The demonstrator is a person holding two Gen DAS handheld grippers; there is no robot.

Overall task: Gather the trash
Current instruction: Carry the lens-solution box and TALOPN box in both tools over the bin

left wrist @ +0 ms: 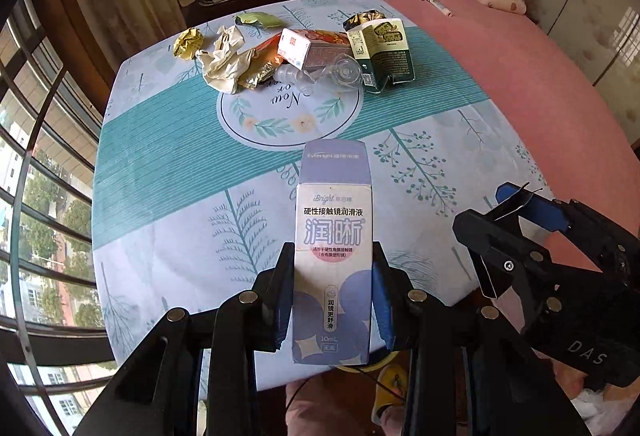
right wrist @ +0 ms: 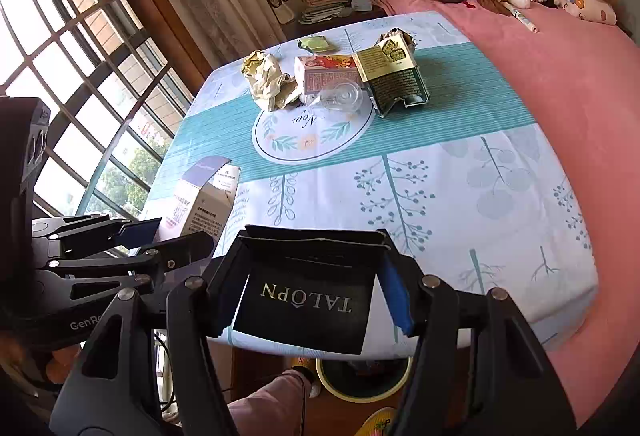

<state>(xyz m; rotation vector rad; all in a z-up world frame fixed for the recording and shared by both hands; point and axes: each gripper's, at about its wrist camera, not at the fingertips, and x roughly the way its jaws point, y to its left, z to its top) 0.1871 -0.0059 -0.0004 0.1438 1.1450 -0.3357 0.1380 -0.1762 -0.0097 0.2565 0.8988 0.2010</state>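
My left gripper [left wrist: 332, 256] is shut on a white and purple eye-drop box [left wrist: 334, 236], held upright over the near edge of the table [left wrist: 160, 164]. In the right wrist view this box [right wrist: 200, 204] shows at the left. My right gripper [right wrist: 314, 248] is shut on a flat black box lettered in gold [right wrist: 308, 296]; it appears at the right in the left wrist view [left wrist: 504, 214]. Across the table lies a trash pile: crumpled paper [left wrist: 222, 60], a yellow wad [left wrist: 189, 43], a green wrapper [left wrist: 260, 20], a red and white box [left wrist: 298, 46], clear plastic [left wrist: 320, 74], a dark green box [left wrist: 384, 56].
A yellow-rimmed bin [right wrist: 322, 380] stands on the floor below the table's near edge, beside a person's leg [right wrist: 272, 404] and a slipper. A pink bed [right wrist: 560, 84] with pillows and soft toys lies to the right. A barred window [right wrist: 80, 76] fills the left.
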